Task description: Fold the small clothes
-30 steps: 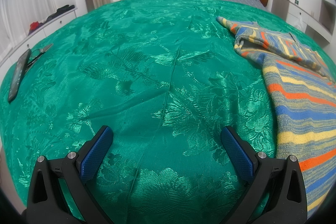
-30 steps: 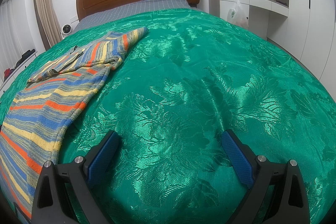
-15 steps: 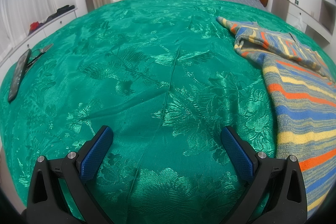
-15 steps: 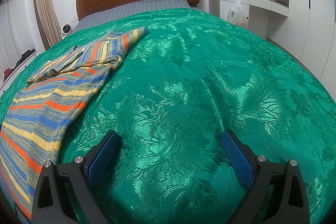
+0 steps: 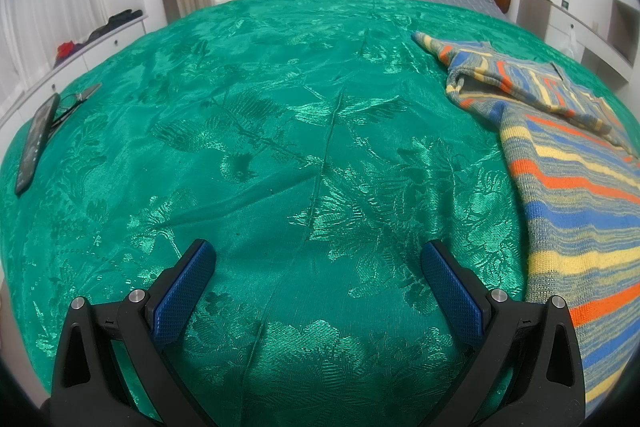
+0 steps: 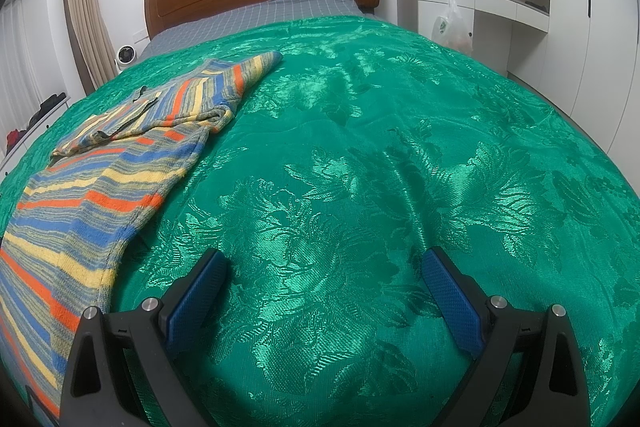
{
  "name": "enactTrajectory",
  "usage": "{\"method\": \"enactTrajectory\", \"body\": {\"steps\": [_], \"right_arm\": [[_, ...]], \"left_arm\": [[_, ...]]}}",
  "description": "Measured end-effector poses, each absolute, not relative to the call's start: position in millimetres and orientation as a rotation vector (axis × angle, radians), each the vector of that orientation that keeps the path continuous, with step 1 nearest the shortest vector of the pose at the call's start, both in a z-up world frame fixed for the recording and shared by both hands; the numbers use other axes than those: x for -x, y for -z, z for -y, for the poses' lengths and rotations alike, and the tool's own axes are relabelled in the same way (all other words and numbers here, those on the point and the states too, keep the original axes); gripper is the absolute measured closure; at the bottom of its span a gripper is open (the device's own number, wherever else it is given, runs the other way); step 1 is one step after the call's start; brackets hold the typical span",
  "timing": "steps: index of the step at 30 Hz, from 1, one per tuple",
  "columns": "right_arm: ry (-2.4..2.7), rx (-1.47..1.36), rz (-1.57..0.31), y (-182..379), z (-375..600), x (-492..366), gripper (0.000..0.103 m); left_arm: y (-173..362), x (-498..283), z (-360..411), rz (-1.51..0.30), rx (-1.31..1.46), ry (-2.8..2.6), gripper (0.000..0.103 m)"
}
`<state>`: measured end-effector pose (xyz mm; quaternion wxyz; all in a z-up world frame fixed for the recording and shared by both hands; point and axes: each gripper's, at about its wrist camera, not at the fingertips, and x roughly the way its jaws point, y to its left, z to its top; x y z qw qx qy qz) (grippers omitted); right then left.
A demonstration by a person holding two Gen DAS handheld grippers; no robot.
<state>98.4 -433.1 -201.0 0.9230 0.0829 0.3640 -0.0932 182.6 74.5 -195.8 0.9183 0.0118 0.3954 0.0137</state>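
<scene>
Left hand-held gripper (image 5: 316, 259) and right hand-held gripper (image 6: 324, 267) — both spread wide, holding nothing — hovered over the green bedspread (image 5: 280, 115). The striped sweater (image 6: 100, 187) lay between them, one sleeve folded across its top.

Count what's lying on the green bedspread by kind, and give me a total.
Striped knit garment: 1
Dark phone: 1
Glasses, beside the phone: 1
Total: 3
</scene>
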Motion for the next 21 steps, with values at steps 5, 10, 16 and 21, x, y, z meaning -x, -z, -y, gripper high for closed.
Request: {"method": "enactTrajectory", "body": {"steps": [5,10,16,21], "right_arm": [[0.191,-0.170,-0.747,200.8,433.1,-98.3,0.006],[0.190,-0.170,-0.749,201.0,433.7,-98.2,0.006],[0.166,-0.155,-0.906,184.7,435.6,-109.6,0.005],[0.004,-0.206,-0.948,139.5,418.9,-63.4,0.005]], "left_arm": [[195.9,-182.5,-74.6,-0.813,-0.024,-0.028,0.001],[195.9,-182.6,-74.7,-0.813,-0.024,-0.028,0.001],[161.5,-167.1,-92.0,-0.881,0.071,0.088,0.002],[146.6,-125.8,-84.0,-0.988,0.060,0.268,0.003]]}}
